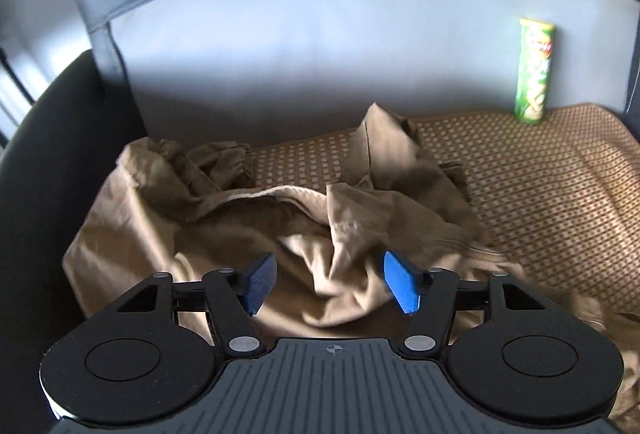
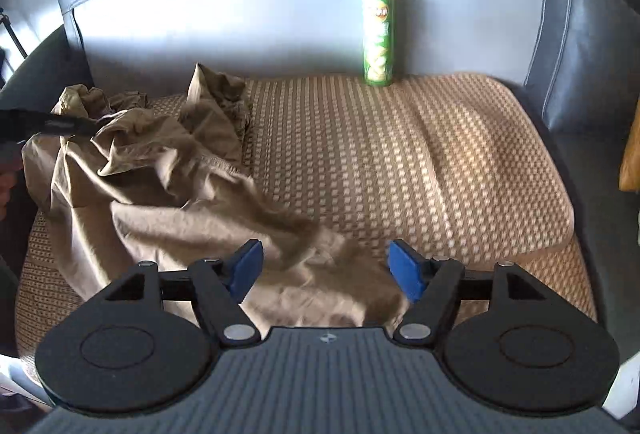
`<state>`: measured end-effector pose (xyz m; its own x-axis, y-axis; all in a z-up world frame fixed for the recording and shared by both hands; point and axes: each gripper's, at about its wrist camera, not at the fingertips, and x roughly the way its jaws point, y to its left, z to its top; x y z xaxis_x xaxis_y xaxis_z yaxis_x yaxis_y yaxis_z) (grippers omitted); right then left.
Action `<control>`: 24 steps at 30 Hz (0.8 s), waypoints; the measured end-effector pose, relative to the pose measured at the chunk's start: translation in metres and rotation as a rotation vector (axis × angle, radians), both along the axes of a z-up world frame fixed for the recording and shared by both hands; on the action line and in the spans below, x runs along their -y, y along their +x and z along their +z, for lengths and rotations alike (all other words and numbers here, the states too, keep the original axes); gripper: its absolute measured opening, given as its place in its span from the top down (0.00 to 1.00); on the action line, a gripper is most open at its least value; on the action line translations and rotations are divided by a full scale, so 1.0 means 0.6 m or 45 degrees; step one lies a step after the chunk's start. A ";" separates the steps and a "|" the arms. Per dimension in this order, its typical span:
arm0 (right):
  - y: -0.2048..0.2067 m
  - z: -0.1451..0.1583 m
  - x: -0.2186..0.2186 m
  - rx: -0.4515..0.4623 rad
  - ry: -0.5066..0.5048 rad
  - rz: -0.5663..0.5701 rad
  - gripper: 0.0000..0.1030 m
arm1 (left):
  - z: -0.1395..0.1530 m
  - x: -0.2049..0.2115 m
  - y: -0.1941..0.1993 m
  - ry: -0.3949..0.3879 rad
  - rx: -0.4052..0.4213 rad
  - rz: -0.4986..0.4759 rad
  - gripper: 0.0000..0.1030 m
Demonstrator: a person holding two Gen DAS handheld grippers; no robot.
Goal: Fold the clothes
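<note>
Crumpled tan garment [image 2: 168, 186] lies heaped on the left of my sofa's patterned cushion [image 2: 420, 170]. Both my left gripper [image 1: 331, 284] and right gripper [image 2: 326, 270] hover above it, fingers spread apart, gripping nothing. Green chip can [image 2: 378, 38] stands upright against the backrest.

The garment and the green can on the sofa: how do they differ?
The garment is tan, soft and crumpled, sprawled across the seat's left side; the can is green, rigid and upright against the backrest. The garment is wide and low; the can is narrow and tall. Both rest on the patterned cover.
</note>
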<state>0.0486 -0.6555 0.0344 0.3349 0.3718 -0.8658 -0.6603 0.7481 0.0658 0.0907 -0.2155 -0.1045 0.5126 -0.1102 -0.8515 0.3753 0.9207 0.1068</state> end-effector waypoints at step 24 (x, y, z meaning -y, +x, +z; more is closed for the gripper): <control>0.097 -0.095 -0.394 -0.169 0.125 0.371 0.28 | 0.030 -0.114 -0.170 -0.272 -0.170 -0.057 0.95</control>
<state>0.1069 -0.4188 -0.0228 0.0888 0.5189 -0.8502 -0.8262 0.5151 0.2281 -0.0112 -0.1473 -0.0865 0.3877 -0.3152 -0.8662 0.4138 0.8992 -0.1420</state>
